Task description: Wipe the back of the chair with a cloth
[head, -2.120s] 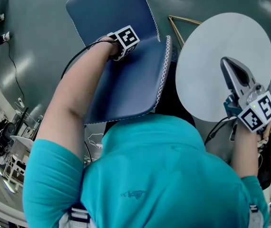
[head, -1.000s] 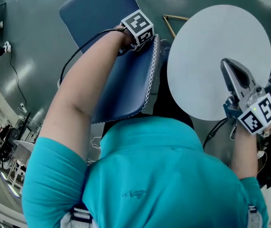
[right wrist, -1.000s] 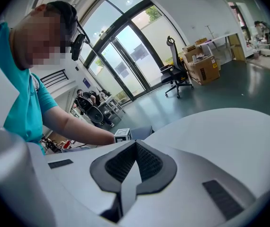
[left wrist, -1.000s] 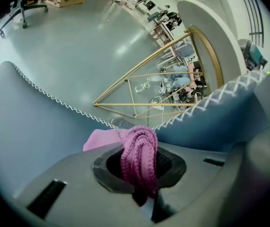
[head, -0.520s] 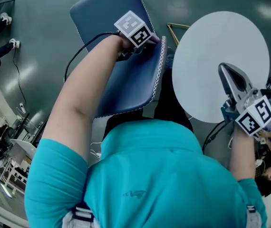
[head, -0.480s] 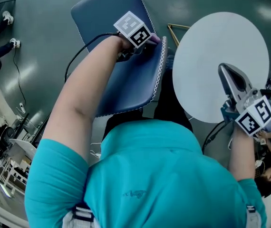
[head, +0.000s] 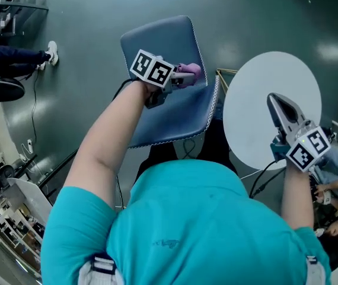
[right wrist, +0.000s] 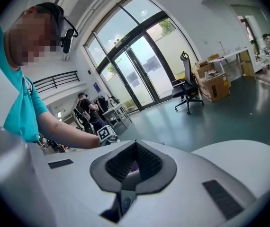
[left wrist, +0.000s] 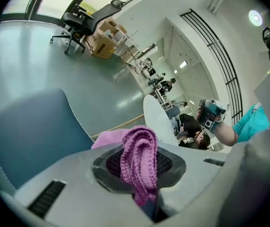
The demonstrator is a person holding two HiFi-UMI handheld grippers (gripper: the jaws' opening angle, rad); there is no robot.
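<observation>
A blue upholstered chair (head: 163, 40) with white stitched edges stands in front of me. My left gripper (head: 178, 79) is shut on a purple knitted cloth (head: 188, 72), and the cloth lies against the blue padding near the chair's right edge. In the left gripper view the cloth (left wrist: 139, 157) bulges out between the pads of the left gripper (left wrist: 139, 171), with the chair (left wrist: 26, 131) at the left. My right gripper (head: 274, 100) hangs shut over the white round table (head: 258, 76), holding nothing; the right gripper (right wrist: 134, 167) shows its pads meeting.
The white round table (right wrist: 248, 160) stands just right of the chair, with a thin brass frame (head: 221, 79) between them. Black office chairs (right wrist: 188, 91), cardboard boxes (left wrist: 104, 37), a floor cable (head: 35, 100) and other people (head: 15, 57) are around on the grey floor.
My left gripper has swept the cloth across the chair toward its right stitched edge, and the cloth now shows beyond the marker cube. The right gripper has stayed over the table.
</observation>
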